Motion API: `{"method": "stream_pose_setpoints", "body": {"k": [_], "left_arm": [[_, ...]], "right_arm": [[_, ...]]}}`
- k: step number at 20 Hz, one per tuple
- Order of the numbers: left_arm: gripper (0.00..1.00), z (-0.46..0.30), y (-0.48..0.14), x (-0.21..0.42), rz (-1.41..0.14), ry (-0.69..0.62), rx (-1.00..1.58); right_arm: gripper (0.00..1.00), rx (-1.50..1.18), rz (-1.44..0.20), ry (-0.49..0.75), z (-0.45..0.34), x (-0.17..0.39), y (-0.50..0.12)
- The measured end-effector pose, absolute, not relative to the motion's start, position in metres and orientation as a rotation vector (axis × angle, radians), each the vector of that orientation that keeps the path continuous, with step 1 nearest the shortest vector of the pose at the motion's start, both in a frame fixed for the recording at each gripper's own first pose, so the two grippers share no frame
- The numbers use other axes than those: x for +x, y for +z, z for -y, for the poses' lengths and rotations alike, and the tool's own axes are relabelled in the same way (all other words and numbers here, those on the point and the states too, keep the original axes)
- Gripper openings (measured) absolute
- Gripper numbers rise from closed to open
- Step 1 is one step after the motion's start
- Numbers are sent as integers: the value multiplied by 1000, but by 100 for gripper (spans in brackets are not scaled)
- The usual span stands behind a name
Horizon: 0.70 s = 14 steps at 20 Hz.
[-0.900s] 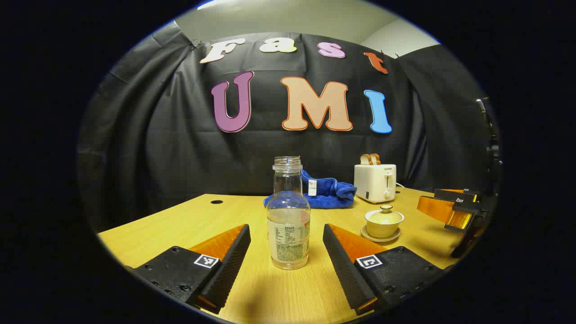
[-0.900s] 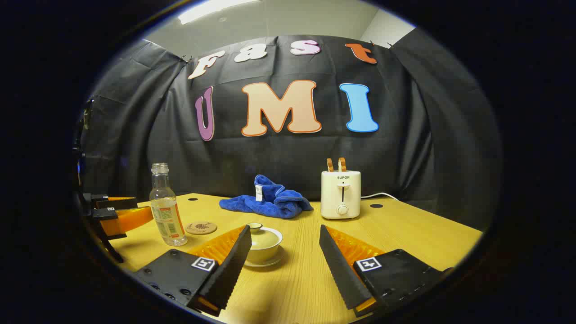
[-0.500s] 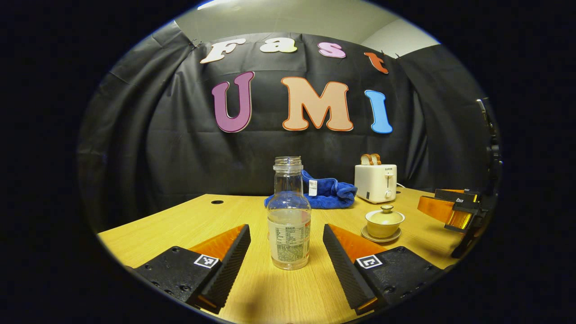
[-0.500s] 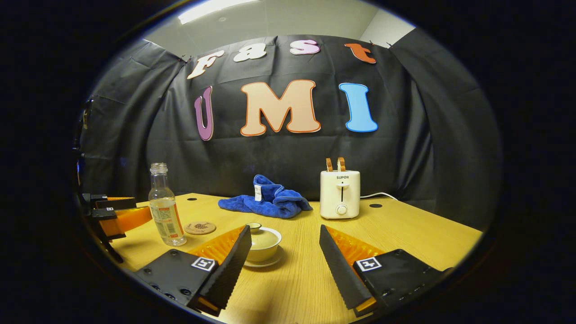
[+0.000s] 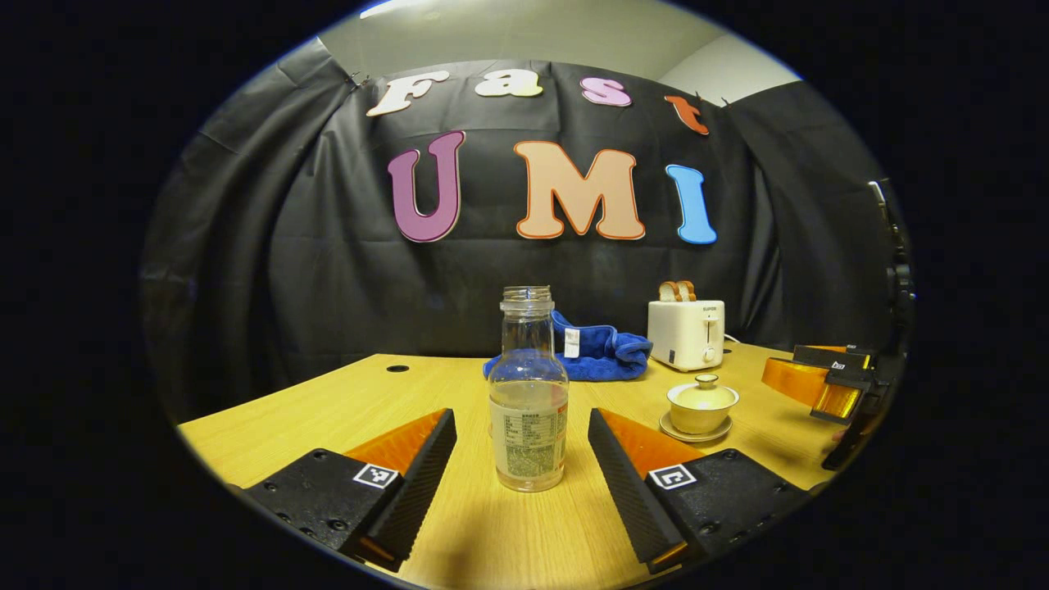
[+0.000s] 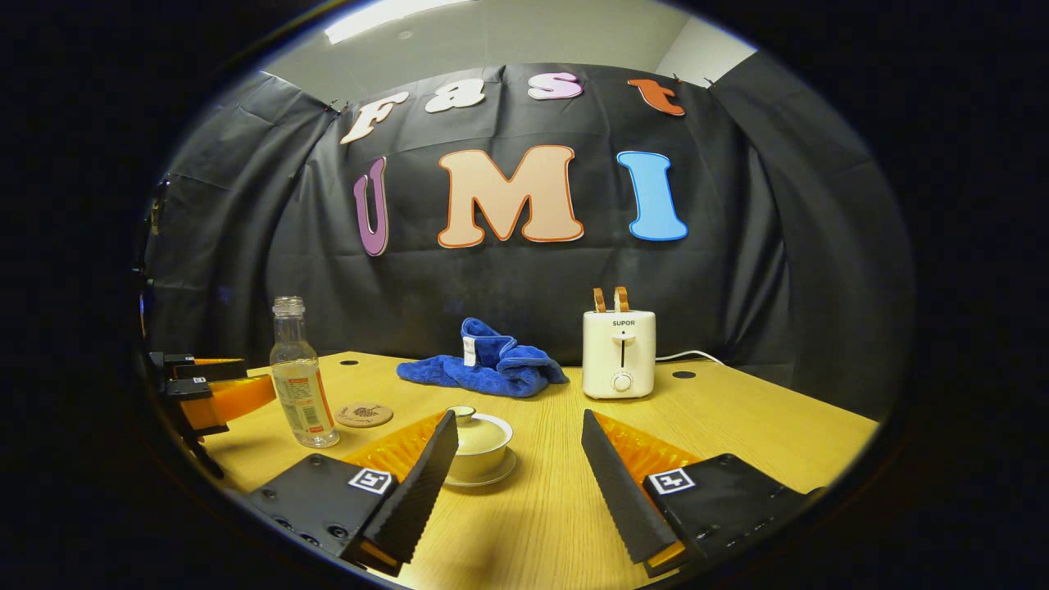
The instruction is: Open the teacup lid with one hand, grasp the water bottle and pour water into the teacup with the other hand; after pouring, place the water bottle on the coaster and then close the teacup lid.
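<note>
A clear uncapped water bottle (image 5: 528,393) with a label and some water stands upright on the wooden table, straight ahead between the open fingers of my left gripper (image 5: 522,459), which do not touch it. The lidded teacup (image 5: 702,404) on its saucer sits to the right of it. In the right gripper view the teacup (image 6: 481,442) is just beyond the left finger of my open right gripper (image 6: 519,467). The bottle (image 6: 299,374) stands far left there, with a round cork coaster (image 6: 364,415) beside it. The left gripper (image 6: 209,385) appears at the left edge.
A blue towel (image 6: 488,364) lies crumpled at the back of the table (image 6: 737,418). A white toaster (image 6: 619,352) with two slices in it stands to its right. The right gripper (image 5: 824,381) shows at the right edge of the left gripper view.
Both views have shifted only slightly; the bottle and teacup stand where they were. Both grippers stay open.
</note>
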<state>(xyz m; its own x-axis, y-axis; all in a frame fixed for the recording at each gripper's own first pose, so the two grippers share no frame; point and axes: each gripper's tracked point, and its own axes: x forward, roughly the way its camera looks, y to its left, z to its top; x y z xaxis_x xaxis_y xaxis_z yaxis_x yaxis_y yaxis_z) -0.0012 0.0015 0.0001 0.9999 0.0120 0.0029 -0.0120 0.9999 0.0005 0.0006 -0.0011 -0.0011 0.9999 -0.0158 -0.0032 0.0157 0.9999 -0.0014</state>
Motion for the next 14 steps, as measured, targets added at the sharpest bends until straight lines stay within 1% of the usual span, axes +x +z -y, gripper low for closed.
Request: {"method": "stream_pose_setpoints", "body": {"k": [2, 4, 7, 8, 9, 11, 12, 14], "left_arm": [[95, -2, 0, -1, 2, 12, 0], [94, -2, 0, -1, 3, 12, 2], [95, -2, 1, -1, 5, 10, 2], [95, -1, 0, -1, 4, 10, 2], [95, -1, 1, -1, 4, 10, 1], [95, -1, 0, -2, 4, 10, 2], [95, -1, 1, -1, 5, 10, 2], [95, -1, 0, -2, 4, 11, 2]], "right_arm": [[94, -1, -4, -6, 1, 1, -1], [99, 0, -3, 17, -2, 1, 1], [94, 0, -8, 78, -12, 7, 1], [96, 0, -8, 94, -21, 14, 0], [93, 0, -12, 107, -27, 19, -1], [93, 1, -21, 121, -32, 27, -3], [99, 0, -26, 130, -36, 32, -5], [99, 0, -31, 149, -41, 40, -6]]}}
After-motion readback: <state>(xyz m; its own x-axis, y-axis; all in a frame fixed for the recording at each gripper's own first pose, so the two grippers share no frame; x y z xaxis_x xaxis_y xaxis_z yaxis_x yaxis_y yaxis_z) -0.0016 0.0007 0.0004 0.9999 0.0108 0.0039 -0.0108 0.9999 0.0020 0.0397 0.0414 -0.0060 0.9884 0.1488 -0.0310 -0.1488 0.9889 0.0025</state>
